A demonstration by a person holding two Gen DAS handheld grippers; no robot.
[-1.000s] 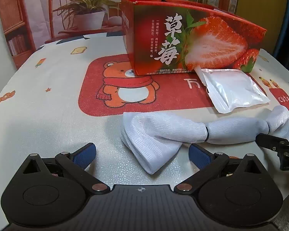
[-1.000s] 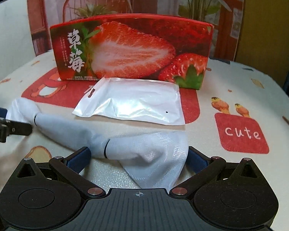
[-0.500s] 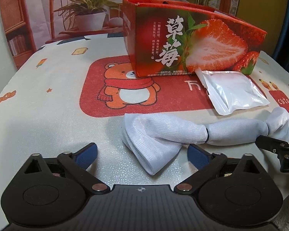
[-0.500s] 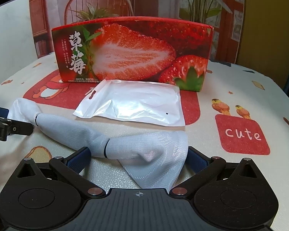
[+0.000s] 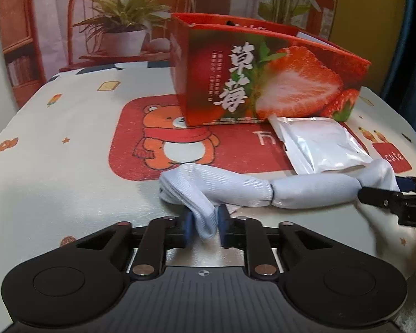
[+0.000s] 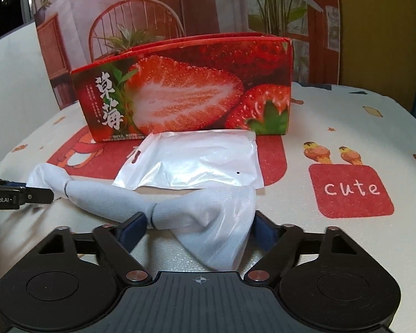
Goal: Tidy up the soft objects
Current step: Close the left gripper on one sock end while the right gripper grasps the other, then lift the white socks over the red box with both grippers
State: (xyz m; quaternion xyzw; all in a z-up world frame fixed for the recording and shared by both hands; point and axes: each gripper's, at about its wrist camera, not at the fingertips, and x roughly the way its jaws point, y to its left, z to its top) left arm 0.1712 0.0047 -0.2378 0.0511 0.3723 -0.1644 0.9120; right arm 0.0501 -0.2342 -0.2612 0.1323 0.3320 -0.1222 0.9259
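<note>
A white sock [image 5: 235, 191], tied off with dark bands into a long roll, lies across the printed tablecloth. In the left wrist view my left gripper [image 5: 205, 227] has its jaws closing, and the blue pads pinch the sock's near left end. In the right wrist view the sock's [image 6: 208, 216] wide right end lies between the fingers of my right gripper [image 6: 199, 227]. Its jaws are closing, and the pads stand at the cloth's edges without squeezing it. Each gripper shows at the edge of the other's view.
A red strawberry-print box [image 5: 263, 83], open at the top, stands behind the sock. A white plastic pouch [image 5: 321, 144] lies flat between box and sock. The tablecloth [image 5: 69, 166] has a red bear patch; a chair and potted plants are on the backdrop.
The left jaws went from wide apart to pinched on the sock's end, bunching the cloth. The right jaws have narrowed around the other end. Both hands stayed about where they were.
</note>
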